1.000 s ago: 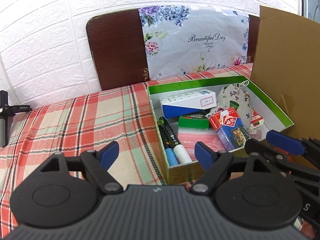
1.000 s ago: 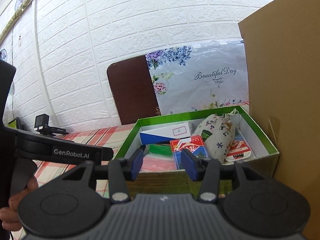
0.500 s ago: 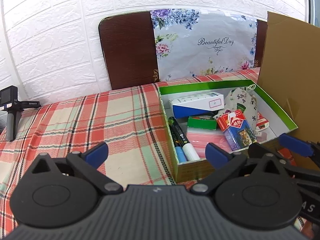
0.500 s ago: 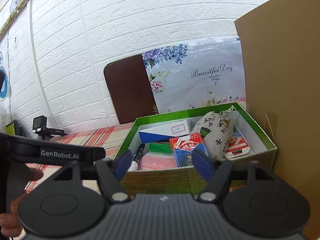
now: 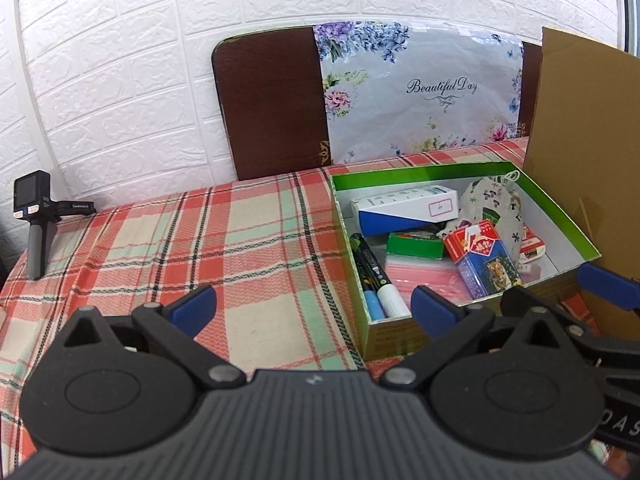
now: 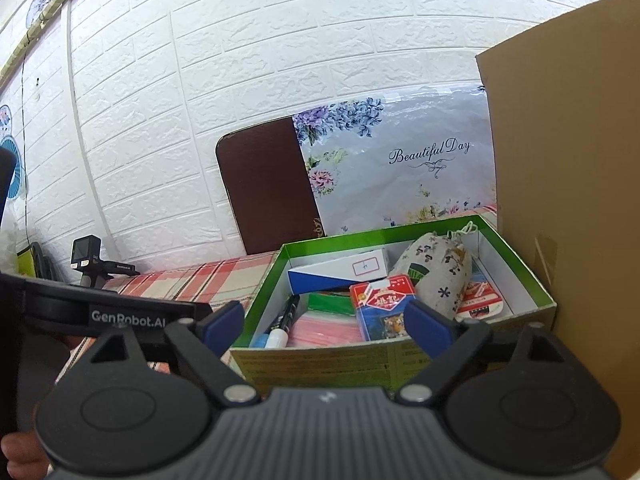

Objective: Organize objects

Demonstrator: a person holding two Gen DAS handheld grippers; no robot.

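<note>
A green-rimmed open box stands on the plaid cloth. It holds a blue-and-white carton, a floral pouch, a red-and-blue card pack, a small green box, markers and a pink zip bag. My left gripper hovers wide open over the cloth, just left of the box's near corner, with nothing in it. My right gripper faces the box's front wall, its jaws opening and nothing pressed between them.
A tall cardboard panel rises right beside the box. A brown board with a floral sheet leans on the white brick wall behind. A small camera on a grip stands at the far left of the plaid tablecloth.
Both grippers' jaws have spread: the right from nearly shut to wide, the left a little more to fully wide. Neither hand has shifted much.
</note>
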